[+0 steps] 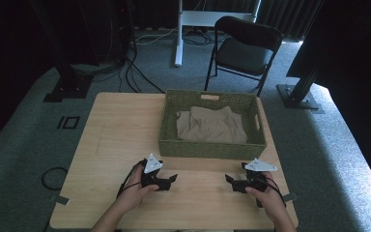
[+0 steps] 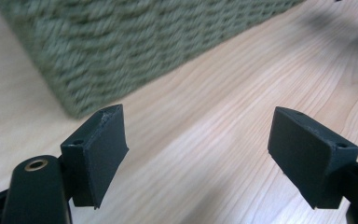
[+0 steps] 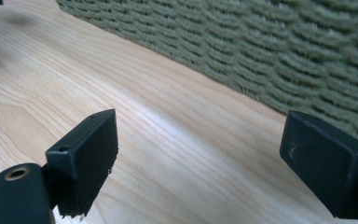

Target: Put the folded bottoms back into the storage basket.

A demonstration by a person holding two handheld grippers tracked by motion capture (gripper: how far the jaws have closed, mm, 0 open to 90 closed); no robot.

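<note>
The folded beige cloth (image 1: 211, 125) lies inside the green basket (image 1: 170, 116), beyond both grippers, its long axis probably across the worktop (image 1: 121, 125). Left gripper (image 1: 170, 180) and right gripper (image 1: 231, 181) rest about equally near, fingers wide, holding nothing.

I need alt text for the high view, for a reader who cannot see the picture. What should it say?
Two hands hold black tongs, left tongs and right tongs, open and empty, low over a wooden table. Behind them stands a green woven basket with folded beige cloth inside. A black folding chair stands on the carpet beyond.
</note>
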